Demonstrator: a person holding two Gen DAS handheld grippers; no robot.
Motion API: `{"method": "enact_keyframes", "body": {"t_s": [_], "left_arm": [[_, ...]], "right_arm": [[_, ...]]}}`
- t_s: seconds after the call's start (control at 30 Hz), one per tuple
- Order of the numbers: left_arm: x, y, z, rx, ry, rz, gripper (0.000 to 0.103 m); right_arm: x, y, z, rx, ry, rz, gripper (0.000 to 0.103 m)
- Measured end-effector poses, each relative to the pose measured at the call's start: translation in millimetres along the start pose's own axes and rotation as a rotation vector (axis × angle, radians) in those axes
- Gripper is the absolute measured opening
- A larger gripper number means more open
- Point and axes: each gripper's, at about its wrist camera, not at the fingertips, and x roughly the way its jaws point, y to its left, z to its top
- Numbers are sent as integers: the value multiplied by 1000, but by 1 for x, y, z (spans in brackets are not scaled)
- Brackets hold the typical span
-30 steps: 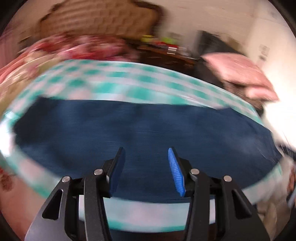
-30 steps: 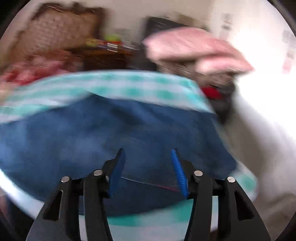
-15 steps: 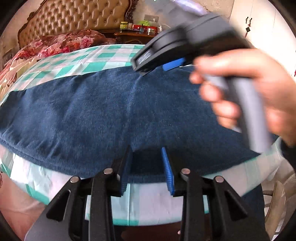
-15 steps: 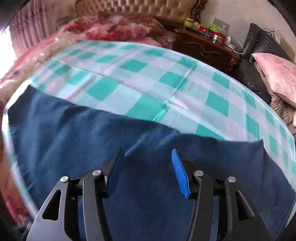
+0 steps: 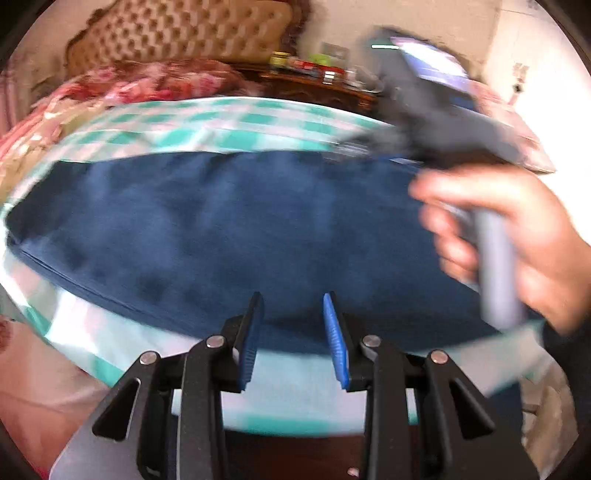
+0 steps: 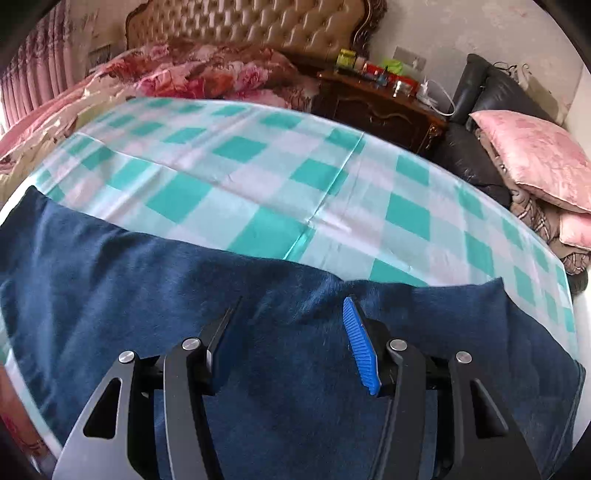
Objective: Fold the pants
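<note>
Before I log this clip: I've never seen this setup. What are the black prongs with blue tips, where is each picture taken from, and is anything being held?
There is no robot. A person holds a hand-operated gripper in each hand, with a wide-angle camera on each looking along its two fingers. One picture comes from the left gripper, the other from the right gripper. The left view also shows the person's right hand around the other tool's handle, blurred by motion. Dark blue pants lie spread flat on a green-and-white checked cloth. Behind are a tufted headboard, a floral quilt and a pink pillow. Both grippers are open above the pants and hold nothing.
</note>
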Motion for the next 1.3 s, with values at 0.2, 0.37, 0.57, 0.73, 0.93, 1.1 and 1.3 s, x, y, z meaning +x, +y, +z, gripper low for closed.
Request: {"method": "enact_keyframes", "body": {"t_s": [0.2, 0.37, 0.57, 0.73, 0.93, 1.1, 1.3], "left_arm": [[31, 29, 26, 9, 30, 52, 34], [30, 27, 18, 35, 31, 47, 44], [16, 26, 5, 43, 32, 37, 46], [2, 50, 14, -44, -31, 44, 46], [16, 77, 30, -25, -2, 124, 46], [-11, 161, 28, -204, -59, 209, 46], [-56, 269, 21, -419, -138, 309, 45]], "right_arm": [[6, 13, -4, -24, 34, 3, 52], [20, 10, -10, -16, 71, -28, 52], [21, 0, -8, 37, 77, -56, 52], [3, 12, -3, 5, 20, -7, 52], [25, 4, -1, 24, 98, -91, 52], [-3, 11, 6, 16, 15, 11, 52], [-5, 38, -1, -73, 24, 42, 52]]}}
